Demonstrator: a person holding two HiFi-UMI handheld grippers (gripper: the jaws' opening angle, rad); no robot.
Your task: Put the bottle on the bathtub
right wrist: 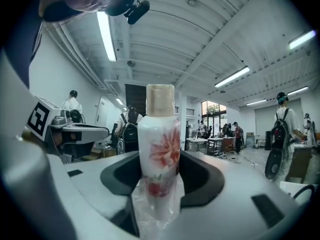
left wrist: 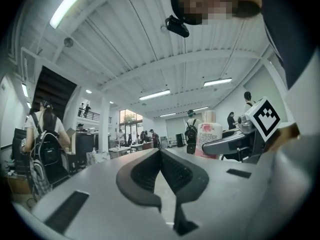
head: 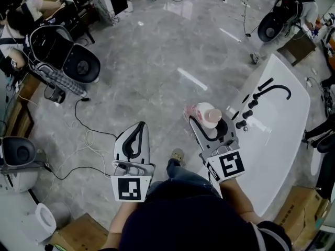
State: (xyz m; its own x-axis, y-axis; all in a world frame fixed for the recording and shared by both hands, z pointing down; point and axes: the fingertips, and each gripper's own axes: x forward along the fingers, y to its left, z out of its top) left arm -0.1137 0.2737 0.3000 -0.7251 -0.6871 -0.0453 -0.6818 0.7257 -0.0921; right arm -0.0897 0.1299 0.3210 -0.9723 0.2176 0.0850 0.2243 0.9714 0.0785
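Observation:
A white bottle [head: 209, 115] with pink flowers and a beige cap stands upright between the jaws of my right gripper [head: 211, 122], which is shut on it. In the right gripper view the bottle [right wrist: 160, 154] fills the middle, its lower part wrapped in clear film, with the right gripper [right wrist: 160, 170] closed on its sides. The white bathtub [head: 282, 135] lies just to the right, under and beyond that gripper. My left gripper [head: 137, 134] hovers over the floor, shut and empty. The left gripper view shows the left gripper [left wrist: 160, 154] with its jaws together and the bottle [left wrist: 209, 134] off to the right.
A black faucet [head: 275, 90] and knobs sit on the tub's near rim. A black office chair [head: 78, 61] and cables [head: 89, 140] are on the grey floor at left. Cardboard boxes [head: 78, 231] flank me. People stand around the hall.

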